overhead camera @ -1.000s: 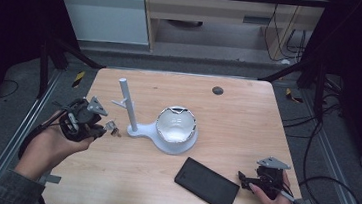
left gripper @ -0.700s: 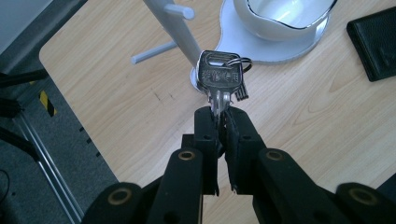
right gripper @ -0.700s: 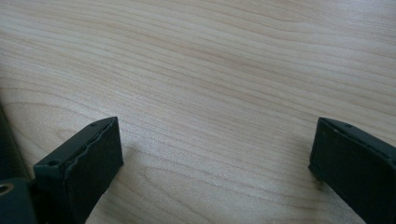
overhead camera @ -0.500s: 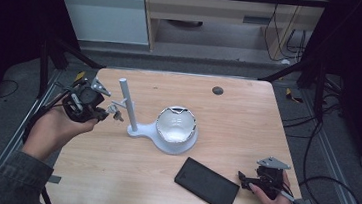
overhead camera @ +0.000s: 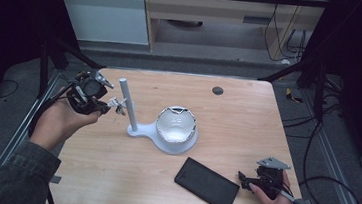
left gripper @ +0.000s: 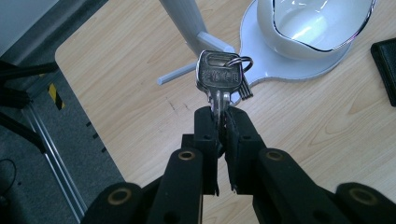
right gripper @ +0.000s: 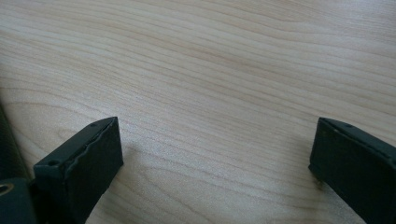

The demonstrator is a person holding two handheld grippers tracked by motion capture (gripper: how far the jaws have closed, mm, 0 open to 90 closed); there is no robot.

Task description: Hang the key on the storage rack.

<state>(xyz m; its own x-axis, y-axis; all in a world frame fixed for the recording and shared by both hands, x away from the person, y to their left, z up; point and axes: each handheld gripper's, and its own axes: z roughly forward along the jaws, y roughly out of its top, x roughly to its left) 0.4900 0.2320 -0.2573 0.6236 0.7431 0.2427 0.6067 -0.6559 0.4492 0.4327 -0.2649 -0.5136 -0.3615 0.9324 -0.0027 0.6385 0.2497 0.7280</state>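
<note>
The bunch of keys sits pinched by its blades between the jaws of the left gripper, held in the air just beside the peg that juts sideways from the white stand's post. The split ring lies at the top of the key heads, near that peg but apart from it (hanging it there looks like the job in hand). The stand's base carries a white bowl, and a black phone lies flat nearer the person. The right gripper rests low by the phone's corner, jaws wide apart with bare table between them.

The ring could miss or glance off the thin peg, since the clamp is on the blades and the heads may swing. How many keys hang behind the front one is hard to judge; the post's top is cut off in the left gripper view.
</note>
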